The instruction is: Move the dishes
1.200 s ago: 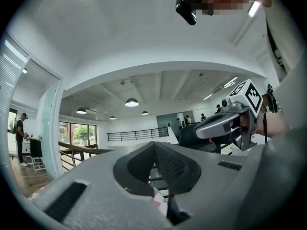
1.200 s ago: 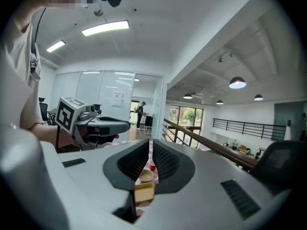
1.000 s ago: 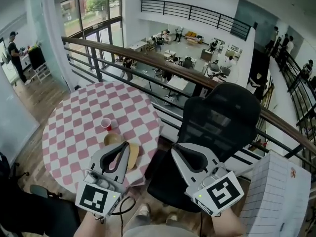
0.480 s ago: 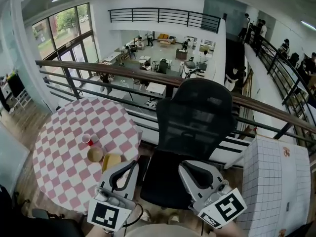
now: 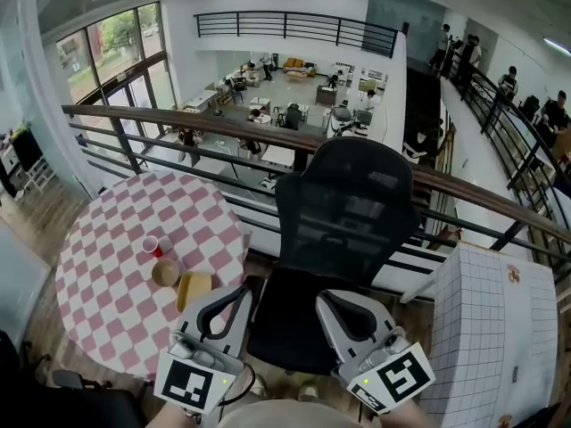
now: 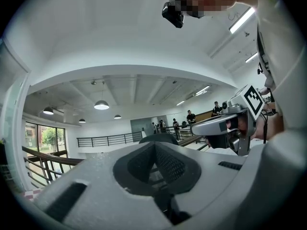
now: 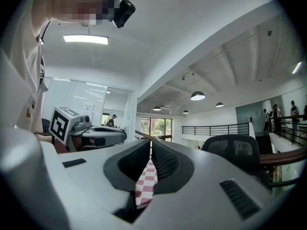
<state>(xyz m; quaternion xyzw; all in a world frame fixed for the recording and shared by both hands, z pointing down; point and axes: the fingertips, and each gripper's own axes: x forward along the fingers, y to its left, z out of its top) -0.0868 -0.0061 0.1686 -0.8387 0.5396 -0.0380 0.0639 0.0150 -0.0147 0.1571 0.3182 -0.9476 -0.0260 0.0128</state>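
Resting on table [image 5: 100,303]: cup [image 5: 152,244]; bowl [image 5: 166,273]; plate [image 5: 194,289]

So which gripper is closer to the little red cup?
Left. The left gripper is by the round checkered table's edge, right of the small red cup. The right gripper, its empty jaws just closed further, is farther right, before the black chair.
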